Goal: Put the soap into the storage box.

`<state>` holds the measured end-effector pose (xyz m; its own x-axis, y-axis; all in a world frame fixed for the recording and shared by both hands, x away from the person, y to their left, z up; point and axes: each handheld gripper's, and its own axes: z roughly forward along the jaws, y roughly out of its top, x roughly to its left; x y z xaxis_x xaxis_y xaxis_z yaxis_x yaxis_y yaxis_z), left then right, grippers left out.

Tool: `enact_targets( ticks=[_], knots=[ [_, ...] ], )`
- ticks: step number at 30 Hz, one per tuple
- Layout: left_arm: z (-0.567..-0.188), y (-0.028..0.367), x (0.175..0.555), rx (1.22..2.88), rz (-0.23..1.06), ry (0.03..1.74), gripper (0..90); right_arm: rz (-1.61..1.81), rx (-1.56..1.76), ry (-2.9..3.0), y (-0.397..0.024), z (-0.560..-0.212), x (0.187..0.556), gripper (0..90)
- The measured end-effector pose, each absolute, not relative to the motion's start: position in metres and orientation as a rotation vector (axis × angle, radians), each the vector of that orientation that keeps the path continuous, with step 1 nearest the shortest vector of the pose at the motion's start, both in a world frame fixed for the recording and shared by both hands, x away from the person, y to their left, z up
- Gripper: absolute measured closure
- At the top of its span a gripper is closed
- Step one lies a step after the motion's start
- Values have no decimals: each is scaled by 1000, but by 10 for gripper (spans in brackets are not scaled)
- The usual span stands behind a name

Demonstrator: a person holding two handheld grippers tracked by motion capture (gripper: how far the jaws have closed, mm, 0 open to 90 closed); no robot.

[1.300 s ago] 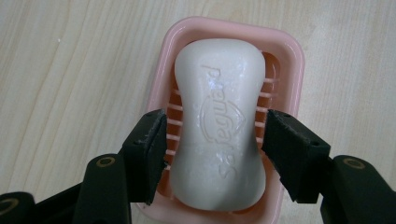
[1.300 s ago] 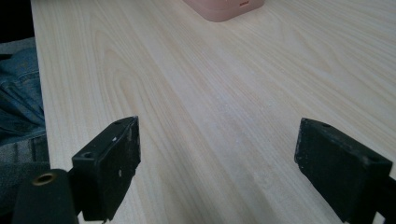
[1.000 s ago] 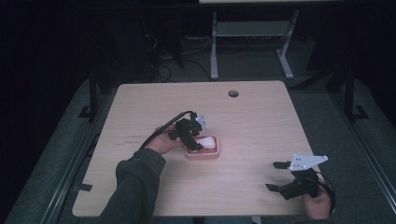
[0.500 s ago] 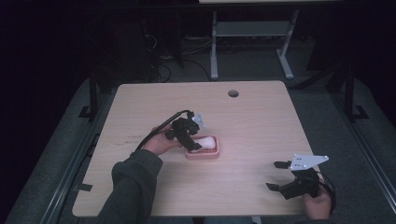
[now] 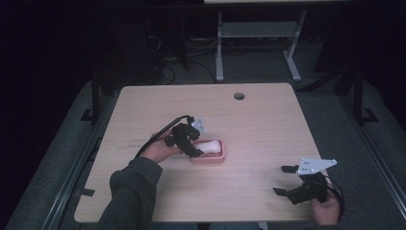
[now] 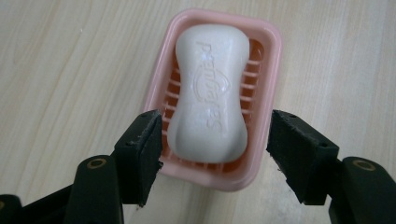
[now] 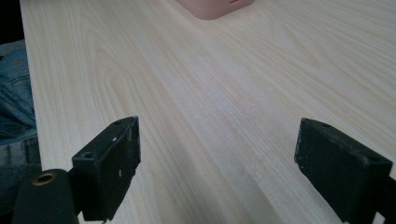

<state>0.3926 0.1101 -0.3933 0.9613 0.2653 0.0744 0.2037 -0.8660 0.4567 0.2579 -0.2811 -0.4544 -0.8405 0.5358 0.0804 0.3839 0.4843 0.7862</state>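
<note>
Since the earlier frame, the left gripper [image 6: 212, 140] has just been opening; its jaws now stand clear either side of the white soap [image 6: 211, 93], which lies in the pink dish [image 6: 271, 60] near the table's centre. Placing looks done; withdrawal remains. At five o'clock, the right gripper [image 7: 217, 163] gapes empty.

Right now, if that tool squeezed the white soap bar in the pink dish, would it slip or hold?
The soap bar looks smooth and rounded with a narrower waist, so it may slip unless gripped there. It looks solid, so probably stiff, though hard pads could dent its embossed face. It lies loose on the ribbed pink dish, which looks light and would likely slide on the table if nudged.
</note>
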Motion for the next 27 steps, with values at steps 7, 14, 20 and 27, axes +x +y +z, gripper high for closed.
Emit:
enact_targets(
  ticks=[7,14,20,27],
  knots=[
    [-392,118,387,2638,194,343,344,1278,804,2554,-281,-455,258,140],
    [-391,124,382,2641,196,348,332,1275,805,2555,-281,-454,258,141],
    [-387,124,374,2639,208,330,327,1273,806,2555,-281,-454,258,141],
    [-391,134,364,2635,212,335,325,1268,803,2560,-280,-454,258,140]
  ],
)
